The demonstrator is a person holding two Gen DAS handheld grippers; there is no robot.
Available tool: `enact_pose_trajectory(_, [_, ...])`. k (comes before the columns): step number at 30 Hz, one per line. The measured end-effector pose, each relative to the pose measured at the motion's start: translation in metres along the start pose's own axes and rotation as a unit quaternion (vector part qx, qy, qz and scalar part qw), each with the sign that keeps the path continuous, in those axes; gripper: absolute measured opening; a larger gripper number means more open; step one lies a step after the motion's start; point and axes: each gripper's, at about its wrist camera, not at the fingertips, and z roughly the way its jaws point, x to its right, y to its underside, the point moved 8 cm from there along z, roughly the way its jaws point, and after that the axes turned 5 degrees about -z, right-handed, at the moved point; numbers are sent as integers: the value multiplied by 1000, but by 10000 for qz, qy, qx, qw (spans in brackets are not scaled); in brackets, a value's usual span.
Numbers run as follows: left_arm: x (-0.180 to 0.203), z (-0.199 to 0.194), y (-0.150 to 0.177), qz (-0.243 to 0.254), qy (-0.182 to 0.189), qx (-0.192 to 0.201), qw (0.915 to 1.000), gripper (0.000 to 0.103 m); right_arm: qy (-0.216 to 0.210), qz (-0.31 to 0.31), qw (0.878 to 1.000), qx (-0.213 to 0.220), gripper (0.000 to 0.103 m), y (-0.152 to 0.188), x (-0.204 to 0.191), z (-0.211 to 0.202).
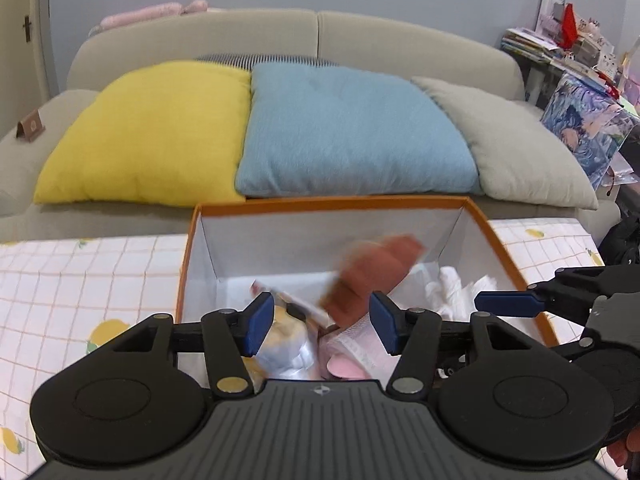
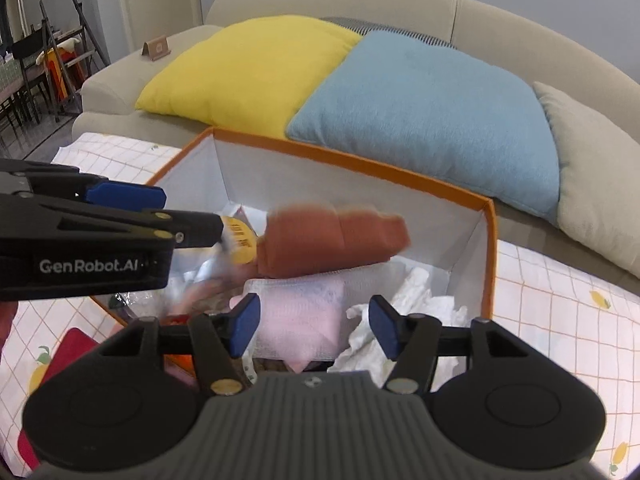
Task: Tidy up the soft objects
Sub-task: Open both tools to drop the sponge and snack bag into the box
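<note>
Left wrist view: left gripper [image 1: 320,320] fingers spread, nothing pinched. Brown soft toy [image 1: 374,276] blurred, just beyond fingertips, inside orange-rimmed box [image 1: 516,276]. Box contents below partly hidden by fingers.

Right wrist view: right gripper [image 2: 314,328] fingers spread, empty; pink pouch [image 2: 300,320] between them, white crumpled cloth [image 2: 412,304] beside. Checkered table [image 2: 560,312]; sofa [image 2: 400,4] with cushions behind.

Left gripper [image 1: 321,322]: jaws parted, nothing clamped, angled down over the orange-rimmed box [image 1: 332,201]. Right gripper [image 2: 314,326]: jaws likewise parted, empty, tilted down over that box.
</note>
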Motion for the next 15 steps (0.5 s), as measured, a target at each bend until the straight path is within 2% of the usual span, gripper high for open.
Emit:
enact_pose_trajectory(4, [11,-19,-1,88,76,176,9998,70,66,-77,9997,232,69,-2,-3,-23])
enact_pose_trajectory(15, [47,-85,13,296,355,758,9961,70,310,-92,9945,998,69,17,-13,-105])
